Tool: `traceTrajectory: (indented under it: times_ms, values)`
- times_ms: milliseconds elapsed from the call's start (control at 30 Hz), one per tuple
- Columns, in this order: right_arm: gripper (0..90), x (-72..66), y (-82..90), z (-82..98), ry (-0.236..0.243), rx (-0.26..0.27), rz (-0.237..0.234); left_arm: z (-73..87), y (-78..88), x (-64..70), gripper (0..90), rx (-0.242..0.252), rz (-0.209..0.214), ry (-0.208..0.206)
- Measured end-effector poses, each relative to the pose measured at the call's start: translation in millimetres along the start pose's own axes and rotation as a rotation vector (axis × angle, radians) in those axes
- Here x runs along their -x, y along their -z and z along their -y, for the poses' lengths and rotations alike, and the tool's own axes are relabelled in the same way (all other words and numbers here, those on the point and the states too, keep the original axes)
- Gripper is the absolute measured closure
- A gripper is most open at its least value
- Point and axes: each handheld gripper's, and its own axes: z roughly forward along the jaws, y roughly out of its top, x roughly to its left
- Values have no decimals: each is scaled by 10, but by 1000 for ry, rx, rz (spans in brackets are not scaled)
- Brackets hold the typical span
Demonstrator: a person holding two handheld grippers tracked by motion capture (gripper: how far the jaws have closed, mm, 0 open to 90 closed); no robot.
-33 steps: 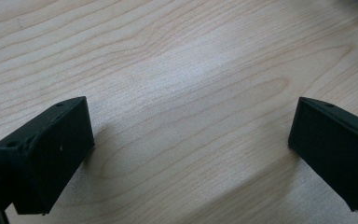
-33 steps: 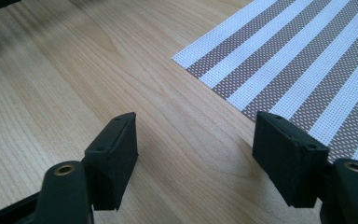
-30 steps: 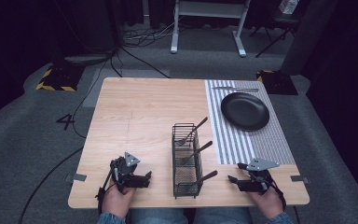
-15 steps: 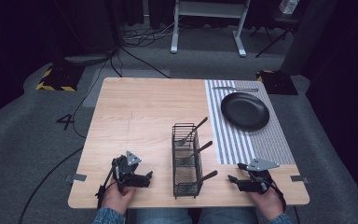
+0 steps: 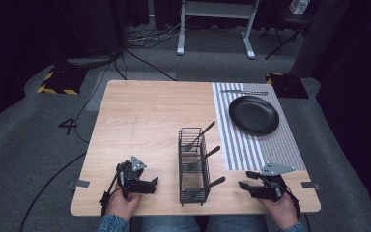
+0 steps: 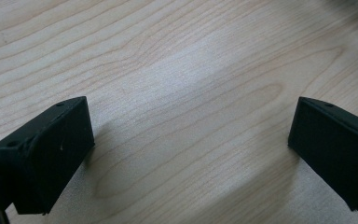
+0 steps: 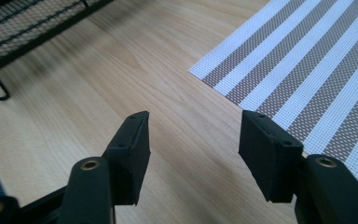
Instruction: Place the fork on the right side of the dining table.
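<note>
Hand-held gripper (image 5: 155,181) gapes empty beside black wire basket (image 5: 193,166).

Rack (image 5: 193,166) stands on table (image 5: 145,121) near front edge, approx. in middle, w/ three utensils (image 5: 204,157) in it, handles leaning to right. Mat (image 5: 265,145) lies on right part of table; plate (image 5: 253,114) on its far half, knife (image 5: 244,92) behind plate. Left gripper (image 5: 150,184) is left of rack, right gripper (image 5: 244,185) right of it, just before mat
</note>
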Motion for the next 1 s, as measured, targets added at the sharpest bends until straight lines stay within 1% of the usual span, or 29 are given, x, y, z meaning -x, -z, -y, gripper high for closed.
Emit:
traceTrajectory:
  times_ms: [100, 133, 167, 267, 333, 433, 567, 633, 667, 700, 733, 767, 900, 933, 1000]
  values:
    - [432, -30, 82, -50, -6, 2, -15, 0, 0, 0, 2, 0, 0, 1]
    - [432, -30, 82, -50, -6, 2, -15, 0, 0, 0, 2, 0, 0, 1]
    - [431, -66, 139, -89, 2, 11, -25, 0, 0, 0, 2, 0, 0, 0]
    - [431, -111, 195, -134, 10, 22, -43, 0, 0, 1, 2, 0, 0, 1]
    - [431, -124, 208, -149, 10, 23, -48, 0, 0, 1, 2, 0, 0, 0]
    - [431, -162, 256, -205, 20, 34, -67, 0, 0, 1, 2, 0, -1, 1]
    - [431, -209, 320, -288, 35, 48, -81, 1, 0, 1, 2, 0, 0, 1]
    - [434, -232, 364, -342, 33, 60, -107, 1, 1, 2, 2, 0, -1, 1]
    - [434, -232, 364, -342, 33, 60, -107, 1, 1, 2, 3, 0, -1, 1]
    - [433, -252, 432, -403, 22, 90, -145, 1, 1, 4, 3, 0, -1, 2]
    - [433, -252, 432, -403, 22, 90, -145, 1, 1, 4, 3, 0, -1, 2]
    - [434, -280, 498, -467, 29, 107, -158, 2, 1, 4, 3, 0, -1, 2]
    - [436, -324, 562, -544, 54, 112, -152, 2, 1, 5, 4, 1, -2, 3]
    - [439, -353, 593, -590, 66, 113, -157, 3, 2, 6, 4, 1, -2, 4]
    - [443, -380, 618, -635, 69, 116, -172, 4, 2, 7, 4, 1, -3, 4]
